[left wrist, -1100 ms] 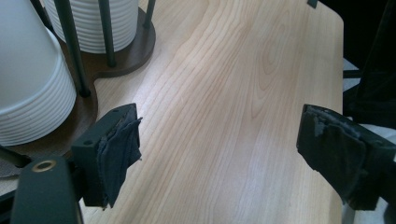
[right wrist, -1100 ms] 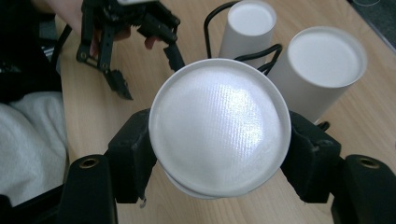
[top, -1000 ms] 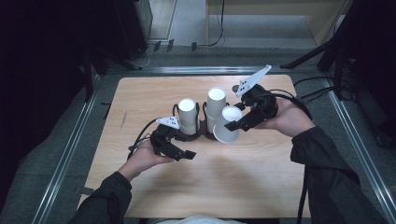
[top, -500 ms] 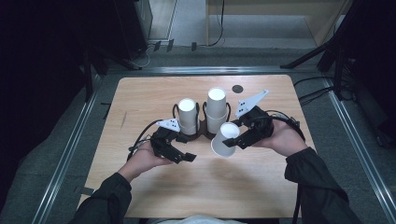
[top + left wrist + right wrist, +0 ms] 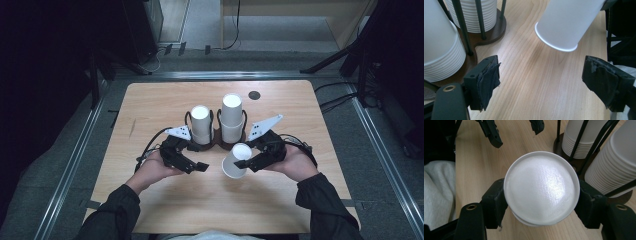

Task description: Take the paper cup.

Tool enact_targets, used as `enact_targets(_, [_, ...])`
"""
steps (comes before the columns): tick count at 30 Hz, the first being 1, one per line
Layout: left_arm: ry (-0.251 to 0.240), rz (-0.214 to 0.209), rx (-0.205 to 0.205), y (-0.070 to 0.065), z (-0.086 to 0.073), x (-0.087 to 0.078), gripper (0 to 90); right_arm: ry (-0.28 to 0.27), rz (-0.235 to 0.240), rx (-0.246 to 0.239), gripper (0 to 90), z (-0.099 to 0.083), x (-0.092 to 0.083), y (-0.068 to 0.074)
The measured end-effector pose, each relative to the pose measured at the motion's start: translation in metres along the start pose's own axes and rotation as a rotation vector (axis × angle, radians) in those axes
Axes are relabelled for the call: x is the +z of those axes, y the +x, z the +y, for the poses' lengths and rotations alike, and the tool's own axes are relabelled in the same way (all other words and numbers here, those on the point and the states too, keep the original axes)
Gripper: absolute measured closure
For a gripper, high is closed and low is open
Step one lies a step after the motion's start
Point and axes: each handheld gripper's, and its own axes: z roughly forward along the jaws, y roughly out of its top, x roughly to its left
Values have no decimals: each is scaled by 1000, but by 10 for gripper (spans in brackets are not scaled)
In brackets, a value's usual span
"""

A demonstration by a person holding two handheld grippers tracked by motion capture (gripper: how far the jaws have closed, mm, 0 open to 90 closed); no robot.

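A single white paper cup (image 5: pixel 234 160) hangs tilted, mouth toward the left, in my right gripper (image 5: pixel 248 161), whose jaws are shut on its sides. In the right gripper view I look at the cup's closed bottom (image 5: pixel 541 186), clamped between both pads. My left gripper (image 5: pixel 196 165) stands open just left of the cup, nothing between its jaws. From the left gripper view the cup's rim (image 5: pixel 556 43) hovers above the wood ahead of the open left gripper (image 5: pixel 541 82). Behind stand two stacks of white cups, a left stack (image 5: pixel 201 122) and a taller right stack (image 5: pixel 232 117).
Both stacks sit in a dark wire holder (image 5: pixel 216 137) at the middle of the wooden table (image 5: pixel 165 100). A small dark disc (image 5: pixel 254 95) lies at the back. Cables trail from both grippers. Metal rails (image 5: pixel 75 160) run along the table's sides.
My right gripper has carried the cup from beside the right stack toward the front and left, tipping it over. The left gripper has stayed put, open.
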Motion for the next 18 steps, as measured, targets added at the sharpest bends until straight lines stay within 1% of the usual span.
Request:
enact_targets(3, [4,-1,1,0,0,0,146,-7,2,0,332,-1,3,1])
enact_targets(4, [7,-2,1,1,0,1,146,-10,8,4,332,-2,5,2])
enact_targets(5, [13,-2,-2,1,-1,2,146,-27,34,5,332,-5,11,5])
enact_targets(6, [13,-2,-2,1,-1,2,146,-32,36,1,332,-6,13,7])
enact_targets(7, [14,-1,-1,1,-1,2,146,-32,36,1,332,-6,13,7])
enact_targets(9, [9,-2,3,2,-1,3,146,-22,51,7,332,-6,20,9])
enact_targets(10, [9,1,3,2,-1,3,147,-15,47,-9,332,-5,26,10])
enact_targets(13, [6,2,7,1,-1,3,146,-22,49,2,332,-6,28,10])
enact_targets(14, [7,1,13,0,-1,3,146,-34,50,15,332,-7,30,9])
enact_targets(15, [3,-1,18,-1,0,3,146,-59,60,39,332,-8,31,7])
enact_targets(16, [3,-1,18,-1,0,3,146,-59,60,39,332,-8,31,7])
enact_targets(17, [-5,-8,17,-3,0,4,146,-76,65,53,332,-9,33,5])
enact_targets(18, [-5,-8,17,-3,0,4,145,-76,65,53,332,-9,33,5])
